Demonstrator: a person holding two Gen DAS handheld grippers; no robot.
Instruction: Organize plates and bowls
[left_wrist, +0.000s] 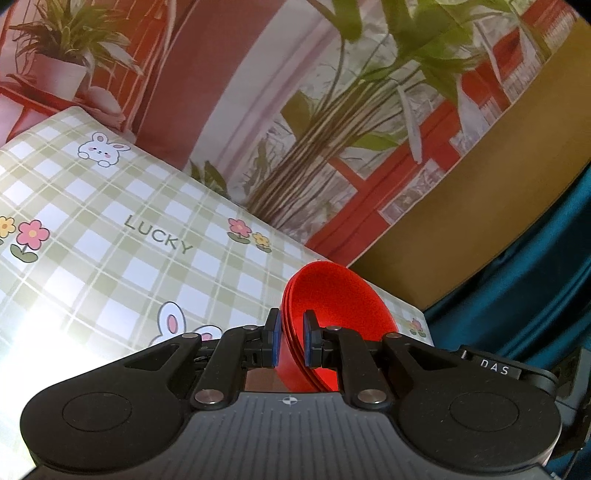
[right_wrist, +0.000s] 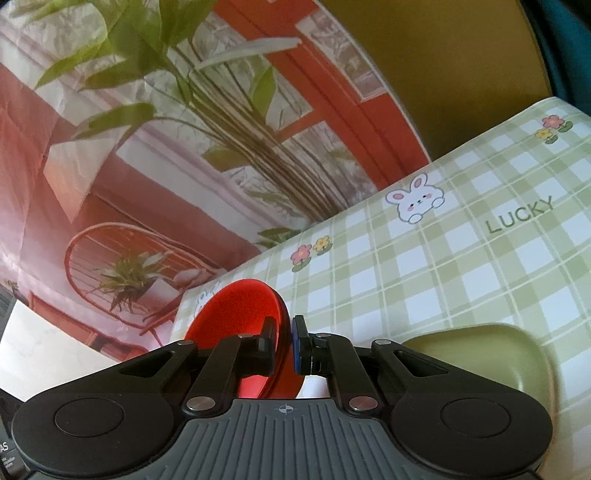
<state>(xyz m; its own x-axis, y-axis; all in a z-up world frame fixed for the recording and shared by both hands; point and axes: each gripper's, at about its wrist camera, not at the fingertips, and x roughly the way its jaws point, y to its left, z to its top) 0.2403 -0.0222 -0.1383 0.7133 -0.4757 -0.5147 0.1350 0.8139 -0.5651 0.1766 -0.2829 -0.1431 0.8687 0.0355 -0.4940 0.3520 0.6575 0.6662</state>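
Your left gripper (left_wrist: 291, 338) is clamped on the rim of a stack of glossy red plastic bowls (left_wrist: 332, 299), which tilts on edge above the green-and-white checked tablecloth (left_wrist: 110, 229), its hollow facing right. Your right gripper (right_wrist: 284, 345) pinches the rim of a single red plastic bowl (right_wrist: 236, 314), also tipped up, its hollow facing left. Just right of that gripper, at the near edge, an olive-green shallow plate (right_wrist: 498, 354) lies flat on the cloth.
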